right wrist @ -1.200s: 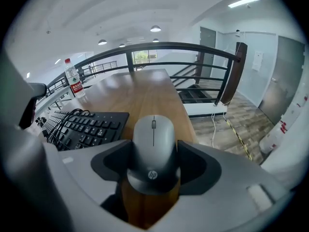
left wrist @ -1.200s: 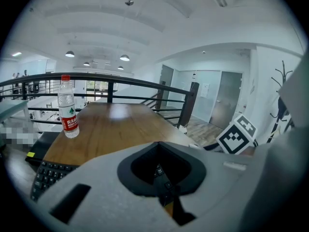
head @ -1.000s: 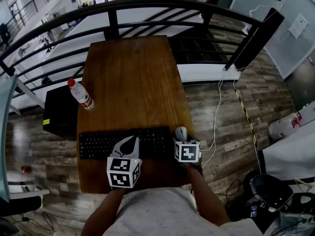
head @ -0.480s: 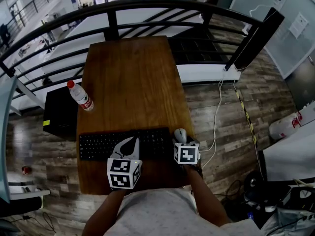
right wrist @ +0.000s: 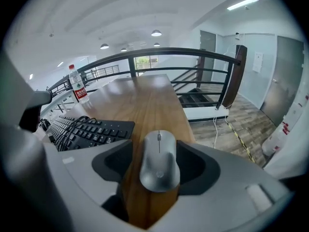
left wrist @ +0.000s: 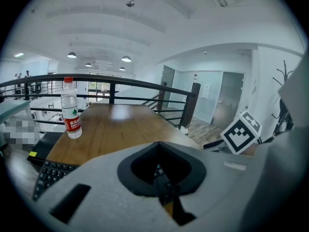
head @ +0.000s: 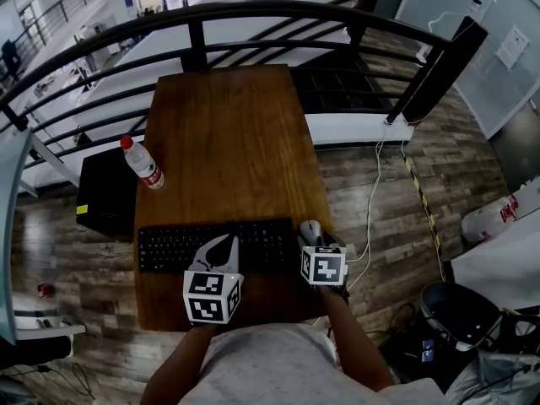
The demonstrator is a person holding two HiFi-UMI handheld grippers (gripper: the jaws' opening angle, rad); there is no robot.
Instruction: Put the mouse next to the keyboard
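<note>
The grey computer mouse (right wrist: 159,170) lay on the wooden table (head: 228,142) at about 5 o'clock from the table's middle in the head view, close to the near right corner. It sat at 3 o'clock of the black keyboard (head: 169,245), just beside the keyboard's right end, with a narrow strip of bare wood between the two.

The right gripper (right wrist: 159,152) reached in from 6 o'clock with the mouse between its jaws. The jaws stood wide and were closing, but a gap showed on either side of the mouse, so neither pad pressed on it. The gripper's marker cube (head: 323,266) hung just behind the mouse at the table's near edge.

The left gripper (head: 224,245) was at 6 o'clock of the table, over the keyboard's near edge, tip pointing toward 12 o'clock. Its jaws were drawn together to a thin slit, and a few keys showed through the hollow behind the tips. Its own marker cube (head: 212,296) sat nearer the person.

The keyboard lay across the table's near part, long side running 9 to 3 o'clock. A clear water bottle (head: 142,164) with a red cap and red label stood upright at 9 o'clock by the table's left edge, well apart from the mouse. A dark metal railing (head: 253,11) curved past the far end at 12 o'clock.
</note>
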